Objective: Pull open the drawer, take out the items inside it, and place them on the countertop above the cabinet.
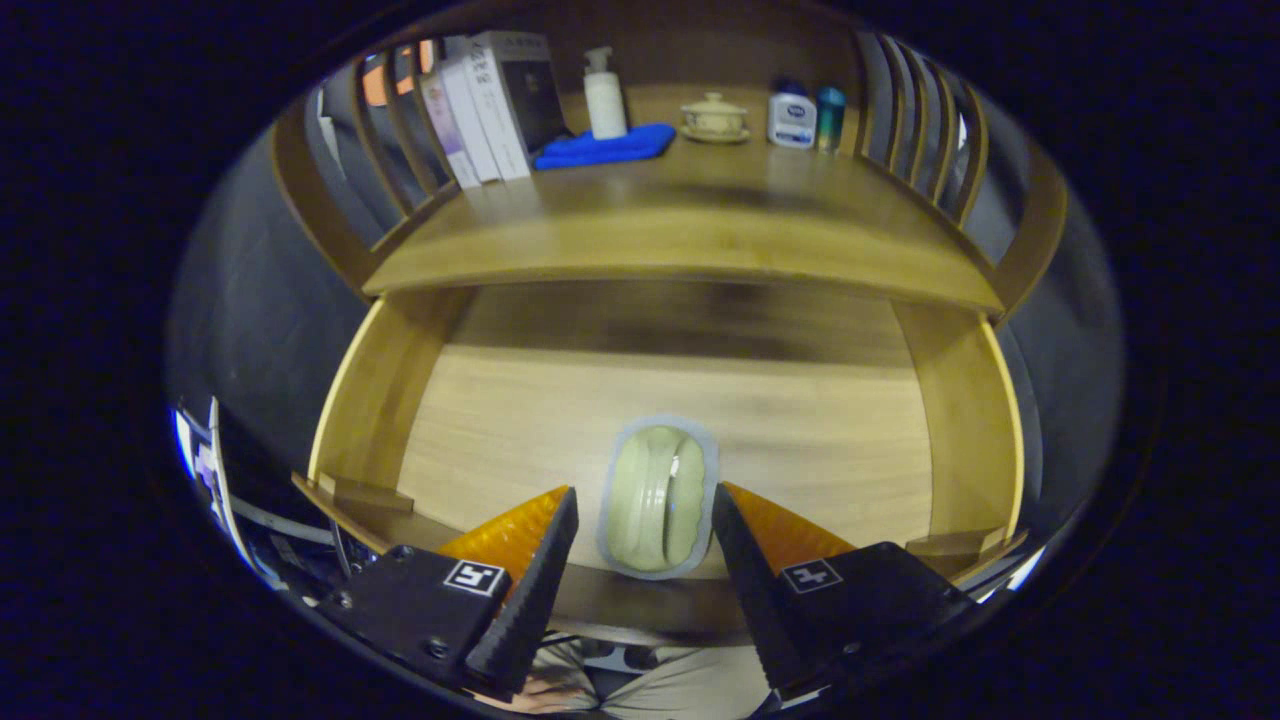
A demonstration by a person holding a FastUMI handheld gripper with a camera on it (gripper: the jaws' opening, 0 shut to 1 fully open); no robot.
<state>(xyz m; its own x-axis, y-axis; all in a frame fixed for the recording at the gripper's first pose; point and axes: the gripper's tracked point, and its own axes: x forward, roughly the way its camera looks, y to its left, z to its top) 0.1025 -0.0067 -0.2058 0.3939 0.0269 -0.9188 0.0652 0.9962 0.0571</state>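
Observation:
The wooden drawer [372,400] stands pulled out below the countertop [690,225]. A pale green oval dish with a grey rim [657,520] lies on the drawer floor near its front wall. My gripper [646,491] is open and hangs over the front of the drawer with the dish between its fingers. The right fingertip [724,500] is at the dish's rim; the left fingertip [568,503] stands a small gap away from it.
At the back of the countertop stand several books [490,105], a white pump bottle [604,95] behind a folded blue cloth [605,148], a lidded bowl [713,117], a white bottle [792,118] and a teal can [829,115]. Slatted wooden rails [925,125] flank the top. A person's lap [660,690] is below.

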